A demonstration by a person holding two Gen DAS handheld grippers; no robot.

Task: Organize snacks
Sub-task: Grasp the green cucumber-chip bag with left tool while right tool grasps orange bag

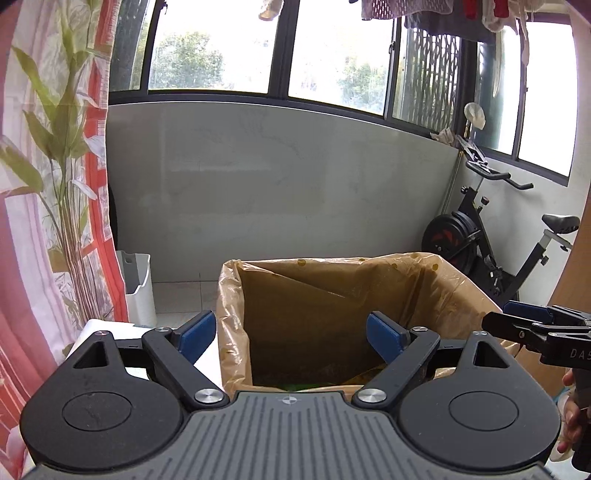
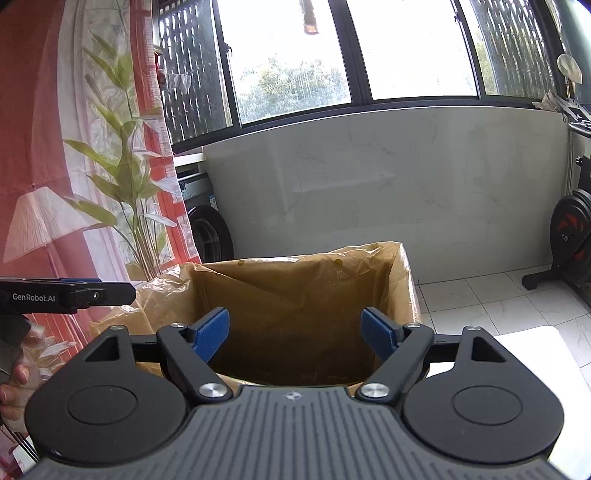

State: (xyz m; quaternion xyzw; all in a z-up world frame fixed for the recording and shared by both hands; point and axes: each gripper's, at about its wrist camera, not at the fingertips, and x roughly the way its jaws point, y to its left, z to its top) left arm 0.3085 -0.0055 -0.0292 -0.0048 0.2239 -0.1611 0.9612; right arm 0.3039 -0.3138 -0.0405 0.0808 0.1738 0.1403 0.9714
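Red and white curtain point(image 1: 44, 184) printed with green leaves at left, white bin point(image 1: 140, 284) on pale tiled floor point(image 2: 517, 295), grey wall panel point(image 1: 277, 184) under dark-framed windows point(image 1: 214, 48), black exercise bike point(image 1: 491, 236) at right, washing machine point(image 2: 207, 225) behind curtain edge, clothes hanging point(image 1: 443, 14) above.

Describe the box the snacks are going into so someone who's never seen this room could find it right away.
Start at the wide window and the grey wall panel under it. On the floor in front of that panel stands an open-topped cardboard box, directly ahead of both grippers. Unlike the small white bin by the curtain and the black exercise bike, it is lined with a crinkly amber plastic bag.
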